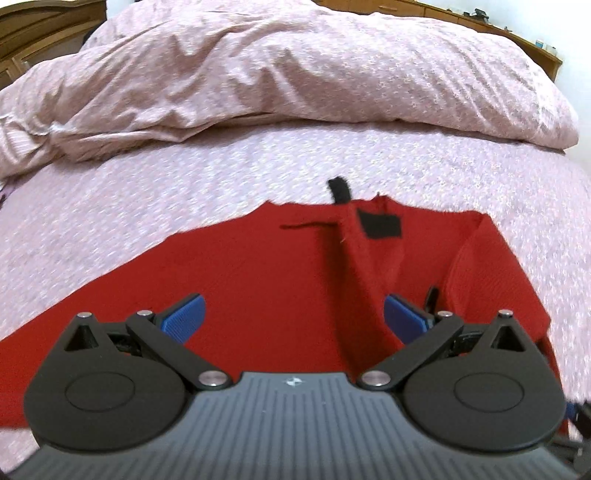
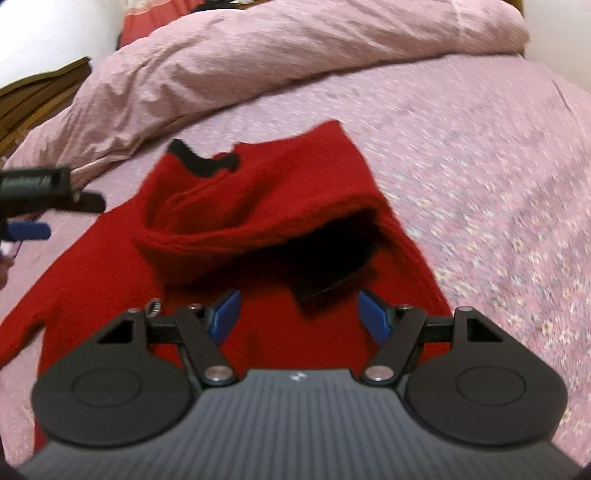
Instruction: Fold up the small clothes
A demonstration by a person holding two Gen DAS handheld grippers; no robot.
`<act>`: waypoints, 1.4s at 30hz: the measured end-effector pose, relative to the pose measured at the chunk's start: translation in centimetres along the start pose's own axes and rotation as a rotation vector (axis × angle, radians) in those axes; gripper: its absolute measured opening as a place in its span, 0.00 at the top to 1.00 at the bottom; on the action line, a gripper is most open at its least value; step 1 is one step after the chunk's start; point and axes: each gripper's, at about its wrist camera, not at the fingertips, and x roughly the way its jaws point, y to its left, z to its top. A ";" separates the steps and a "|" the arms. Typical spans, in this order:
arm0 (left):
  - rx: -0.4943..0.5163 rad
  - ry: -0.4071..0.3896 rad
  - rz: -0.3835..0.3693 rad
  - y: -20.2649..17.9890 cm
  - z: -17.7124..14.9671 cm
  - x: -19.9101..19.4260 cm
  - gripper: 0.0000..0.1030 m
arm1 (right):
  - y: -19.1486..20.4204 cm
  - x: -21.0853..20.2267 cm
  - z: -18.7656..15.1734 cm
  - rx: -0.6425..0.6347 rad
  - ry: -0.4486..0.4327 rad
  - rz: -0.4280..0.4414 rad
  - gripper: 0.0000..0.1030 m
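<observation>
The left gripper [image 1: 293, 317] has its jaws spread wide, with nothing clamped between the blue pads [image 1: 184, 319]; only flat red cloth shows in the gap. The right gripper [image 2: 299, 315] likewise has its jaws apart and empty, hanging above the same cloth.

Beneath both lies the red garment [image 1: 258, 280], a small knitted piece spread on the bed [image 1: 443, 166]. In the left wrist view a long ridge of cloth runs up from near the right pad toward the far edge, where a black label patch [image 1: 380, 223] sits; no writing on it can be read. A short black tab [image 1: 339, 190] sticks out past that far edge. In the right wrist view the upper part of the garment is folded over on itself, with black trim [image 2: 201, 160] at its far end and a dark opening [image 2: 343, 243] under the fold, just beyond the pads.

The left gripper also shows at the left edge of the right wrist view, off the garment's side over the sheet; faint lettering on its body is too blurred to read.

Past the garment, a rumpled pink duvet [image 1: 295, 66] is heaped across the bed. Wooden furniture [image 1: 48, 29] stands behind it.
</observation>
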 end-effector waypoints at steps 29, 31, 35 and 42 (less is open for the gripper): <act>-0.223 -0.116 -0.141 0.5 1.9 6.4 0.85 | -1.7 0.9 -1.5 0.095 -0.057 0.029 0.27; -0.246 -0.167 -0.122 1.7 1.3 4.4 0.85 | -1.7 0.9 -1.5 0.095 -0.059 0.028 0.27; -0.279 -0.244 -0.074 4.3 -0.4 1.0 0.85 | -1.6 0.9 -1.6 0.100 -0.064 0.024 0.27; -0.341 -0.237 -0.027 7.2 -6.6 -1.5 0.84 | -1.3 1.0 -1.6 0.085 -0.063 0.013 0.26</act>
